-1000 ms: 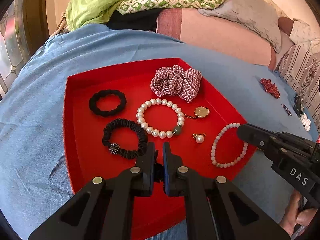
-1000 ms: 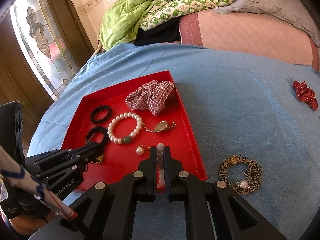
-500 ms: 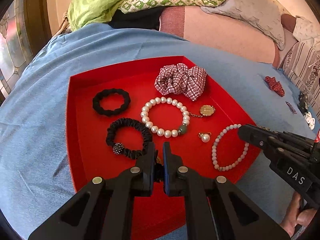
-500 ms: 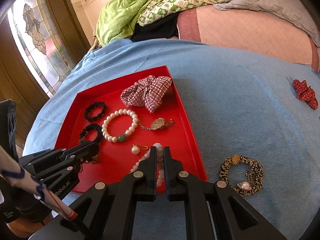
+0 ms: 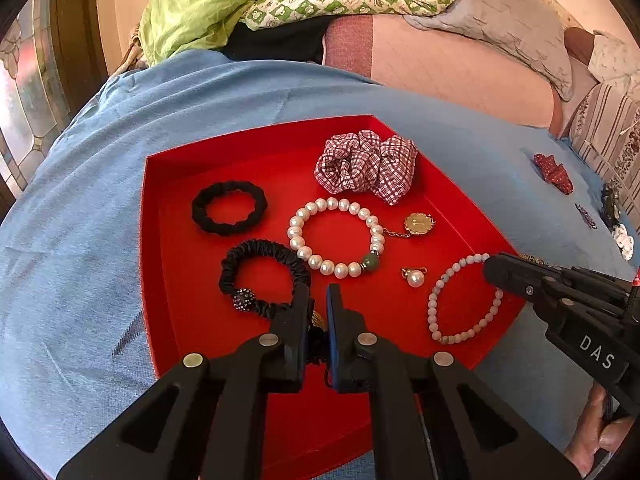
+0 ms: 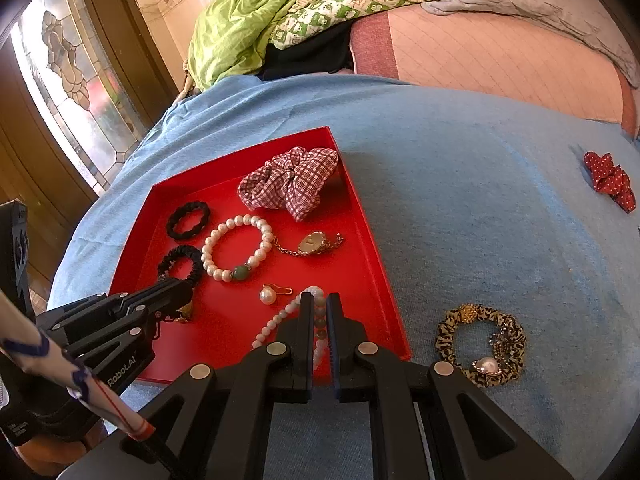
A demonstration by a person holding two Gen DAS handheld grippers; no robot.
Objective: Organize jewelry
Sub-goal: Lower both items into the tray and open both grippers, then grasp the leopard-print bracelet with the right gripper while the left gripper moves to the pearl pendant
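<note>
Left wrist view
Red tray (image 5: 160, 264): it is laid on the blue cloth (image 5: 72, 240).
Left gripper (image 5: 318, 308): the jaws are nearly shut, with only a thin gap. Something dark and gold is seen between them, but whether it is pinched cannot be told.
Black ruffled hair tie (image 5: 264, 276): it is found in the tray, just in front of the left gripper.
Black scrunchie (image 5: 229, 208): it is placed further back in the tray.
Pearl bracelet (image 5: 336, 236): it is laid in the middle of the tray, with a green bead on it.
Gold watch (image 5: 418, 224): it is set just beside the pearl bracelet.
Pearl earring (image 5: 414, 278): it is set near the pale bead bracelet (image 5: 460, 300).
Checked scrunchie (image 5: 366, 166): it is kept at the far corner.

Right wrist view
Right gripper (image 6: 318, 316): the jaws are nearly shut, and the pale bead bracelet is seen in the thin gap. A grip cannot be told.
Leopard scrunchie (image 6: 482, 344): it is left on the blue cloth, outside the tray.
Red dotted scrunchie (image 6: 610, 180): it is left far off on the cloth.
</note>
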